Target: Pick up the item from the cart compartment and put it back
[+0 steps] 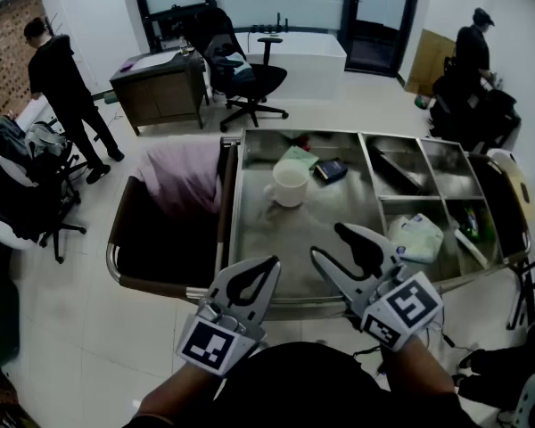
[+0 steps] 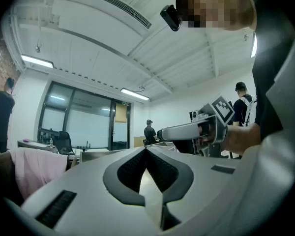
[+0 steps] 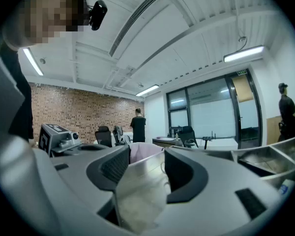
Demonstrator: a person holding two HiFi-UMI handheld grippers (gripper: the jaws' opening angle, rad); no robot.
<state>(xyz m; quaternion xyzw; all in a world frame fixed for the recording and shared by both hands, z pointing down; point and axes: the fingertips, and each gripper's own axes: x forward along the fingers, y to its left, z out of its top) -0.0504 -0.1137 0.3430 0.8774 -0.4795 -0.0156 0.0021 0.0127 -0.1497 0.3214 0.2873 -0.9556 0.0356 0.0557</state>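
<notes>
A steel cart (image 1: pixel 234 230) stands in front of me. Its large compartment holds a white mug (image 1: pixel 288 184), a green flat item (image 1: pixel 297 156) and a dark blue item (image 1: pixel 330 169). A white packet (image 1: pixel 416 237) lies in a smaller compartment to the right. My left gripper (image 1: pixel 270 263) hovers over the cart's near edge, shut and empty; its jaws meet at the tips (image 2: pixel 146 149). My right gripper (image 1: pixel 332 242) hangs beside it over the near part of the large compartment, open with nothing between its jaws (image 3: pixel 147 151). Both are short of the mug.
A pink cloth bag (image 1: pixel 185 175) hangs on the cart's left end. Further right compartments hold a green bottle (image 1: pixel 477 223) and dark items. Office chairs (image 1: pixel 245 78), a desk (image 1: pixel 158 86) and two standing people (image 1: pixel 67 92) are beyond the cart.
</notes>
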